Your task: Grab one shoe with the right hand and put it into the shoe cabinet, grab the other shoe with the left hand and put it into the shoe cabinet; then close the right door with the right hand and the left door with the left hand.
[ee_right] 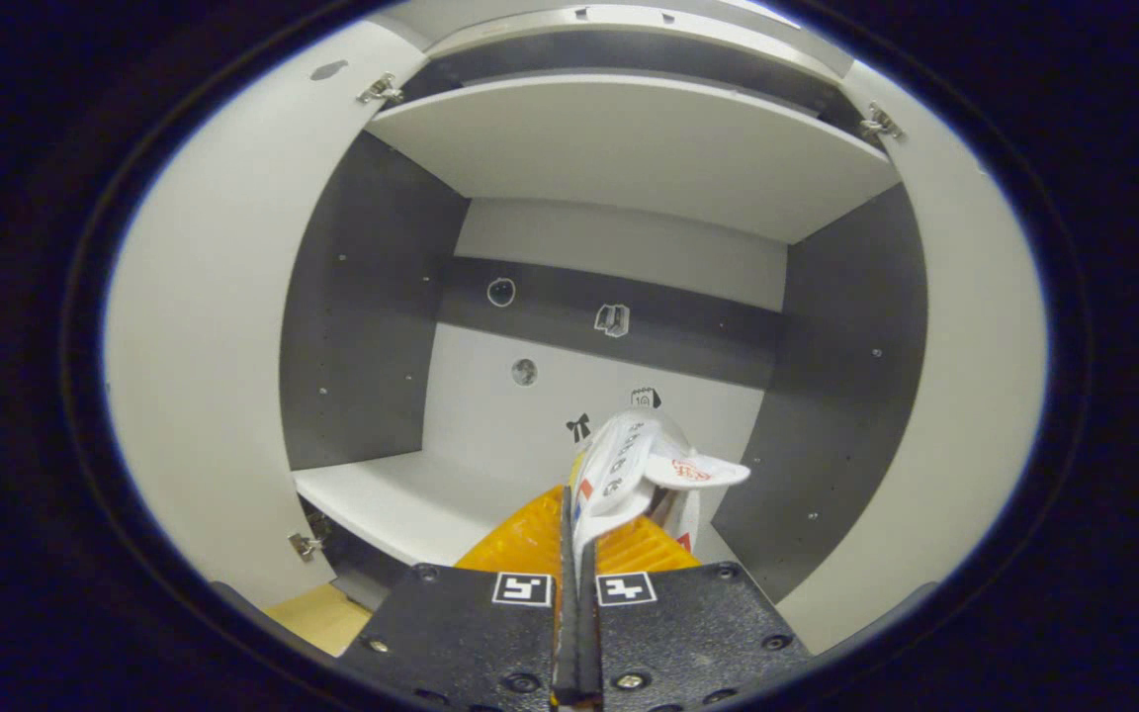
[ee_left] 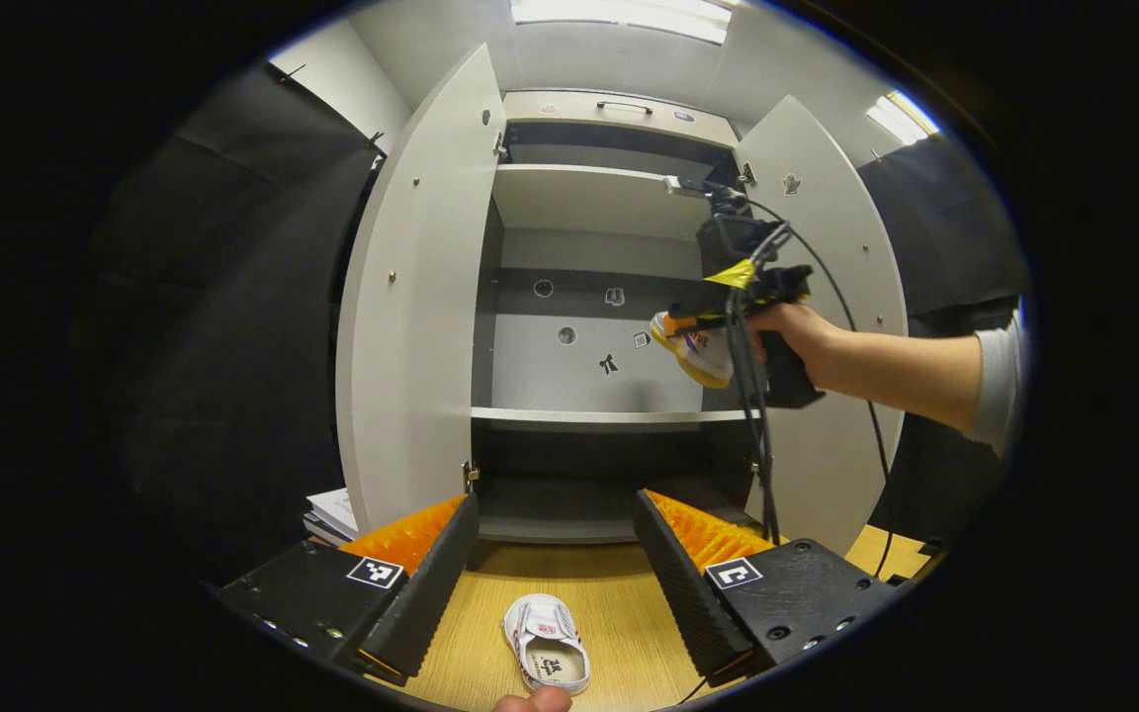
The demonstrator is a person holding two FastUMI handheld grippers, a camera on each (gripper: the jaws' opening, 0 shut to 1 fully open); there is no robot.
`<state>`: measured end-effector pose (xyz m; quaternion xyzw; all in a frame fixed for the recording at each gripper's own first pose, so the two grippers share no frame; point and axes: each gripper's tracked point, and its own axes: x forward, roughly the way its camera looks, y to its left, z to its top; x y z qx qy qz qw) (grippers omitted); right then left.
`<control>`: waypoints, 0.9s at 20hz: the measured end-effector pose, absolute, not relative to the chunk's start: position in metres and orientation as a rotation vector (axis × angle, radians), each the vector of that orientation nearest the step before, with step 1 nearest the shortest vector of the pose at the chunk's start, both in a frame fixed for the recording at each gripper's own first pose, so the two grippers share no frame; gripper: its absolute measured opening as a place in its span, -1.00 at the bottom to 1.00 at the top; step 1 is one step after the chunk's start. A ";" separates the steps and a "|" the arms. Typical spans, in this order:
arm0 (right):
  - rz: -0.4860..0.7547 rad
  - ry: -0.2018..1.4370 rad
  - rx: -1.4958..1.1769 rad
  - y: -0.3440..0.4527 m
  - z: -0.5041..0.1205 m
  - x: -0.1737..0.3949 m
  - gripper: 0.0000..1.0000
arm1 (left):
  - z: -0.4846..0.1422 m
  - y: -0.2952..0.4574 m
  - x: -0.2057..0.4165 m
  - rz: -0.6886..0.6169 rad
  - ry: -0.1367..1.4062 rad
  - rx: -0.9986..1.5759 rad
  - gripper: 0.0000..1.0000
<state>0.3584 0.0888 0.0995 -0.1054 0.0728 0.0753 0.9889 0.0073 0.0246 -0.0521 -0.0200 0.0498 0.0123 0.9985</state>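
Note:
A small white shoe point(ee_left: 547, 643) lies on the wooden table point(ee_left: 619, 613), toe toward the cabinet, between the spread fingers of my open left gripper point(ee_left: 556, 502). The white shoe cabinet point(ee_left: 589, 198) stands ahead with both doors swung wide. In the left gripper view a hand point(ee_left: 807, 336) holds my right gripper point(ee_left: 703, 314) in front of the middle compartment, carrying the other shoe point(ee_left: 693, 348), which has a yellow sole. In the right gripper view my right gripper point(ee_right: 574, 514) is shut on that shoe's point(ee_right: 641, 457) edge, and the shoe hangs above the middle shelf point(ee_right: 382, 499).
The left door point(ee_left: 411, 297) and right door point(ee_left: 827, 247) flank the opening. An upper shelf point(ee_right: 629, 148) roofs the middle compartment. A stack of papers point(ee_left: 332, 509) sits behind the left door's foot. Cables point(ee_left: 757, 445) hang from the right gripper.

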 end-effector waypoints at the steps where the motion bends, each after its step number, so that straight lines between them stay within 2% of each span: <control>1: 0.145 0.176 -0.233 0.088 0.097 0.377 -0.94 | -0.053 0.025 0.007 0.027 0.103 -0.045 0.90; 4: 0.103 0.288 -0.297 0.083 0.075 0.421 -0.93 | -0.053 0.027 0.008 0.038 0.107 -0.048 0.90; 8: 0.078 0.452 -0.341 0.072 0.032 0.451 -0.94 | -0.050 0.032 0.008 0.071 0.105 -0.013 0.89; 16: 0.042 0.528 -0.378 0.073 0.009 0.464 -0.96 | -0.050 0.034 0.005 0.087 0.125 -0.009 0.90; 18: 0.038 0.535 -0.397 0.072 0.009 0.465 -0.82 | -0.051 0.034 0.005 0.085 0.127 -0.017 0.90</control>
